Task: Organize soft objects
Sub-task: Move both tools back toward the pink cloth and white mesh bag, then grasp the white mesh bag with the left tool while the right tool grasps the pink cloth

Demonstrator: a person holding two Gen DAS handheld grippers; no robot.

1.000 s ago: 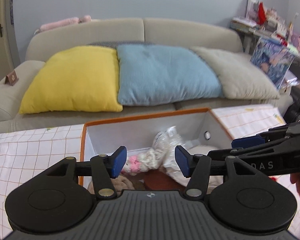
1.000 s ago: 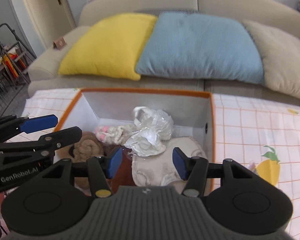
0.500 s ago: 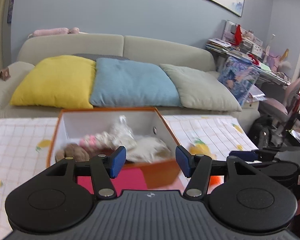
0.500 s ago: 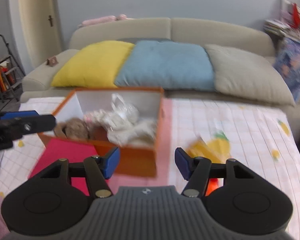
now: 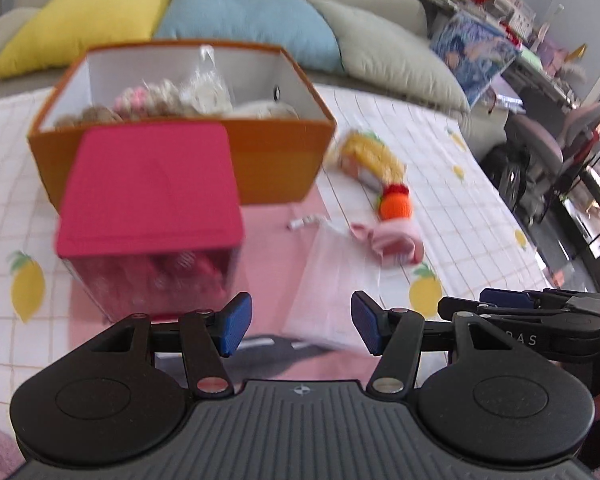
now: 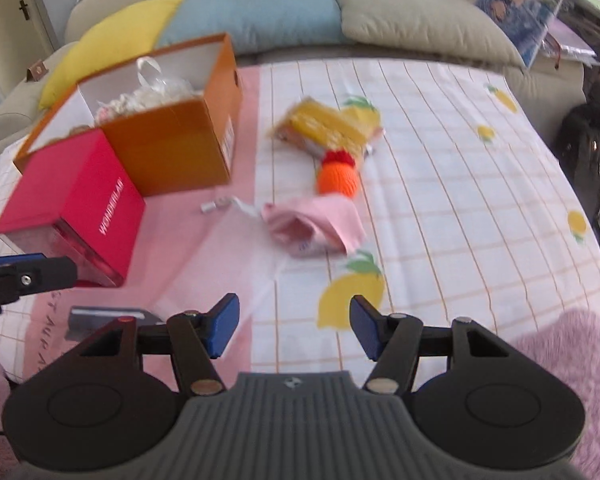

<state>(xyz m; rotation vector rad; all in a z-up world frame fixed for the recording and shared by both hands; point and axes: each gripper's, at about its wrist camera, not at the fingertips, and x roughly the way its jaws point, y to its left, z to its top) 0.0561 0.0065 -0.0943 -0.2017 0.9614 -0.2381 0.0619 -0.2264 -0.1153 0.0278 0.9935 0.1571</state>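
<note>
An orange box [image 5: 276, 160] on the lemon-print cloth holds several soft things, among them a pink knit toy and a clear plastic bag. Loose to its right lie a yellow packet [image 6: 324, 128], an orange knitted toy [image 6: 338, 178], a pink cloth pouch [image 6: 316, 224] and a sheer white pouch [image 5: 340, 276]. My left gripper [image 5: 300, 328] hangs open above the near end of the sheer pouch, gripping nothing. My right gripper [image 6: 294, 328] is open and empty over the cloth, short of the pink pouch. Each gripper shows at the edge of the other's view.
A red lidded box [image 6: 80, 208] stands against the orange box's front. A flat grey item [image 6: 104, 318] lies near my left fingers. Fluffy lilac fabric [image 6: 572, 344] covers the near right corner. Behind, a sofa carries yellow, blue [image 6: 256, 16] and grey cushions.
Both grippers have drawn back from over the orange box and tipped downward. The red box and the loose items to the right have come into view. Both stay open and empty.
</note>
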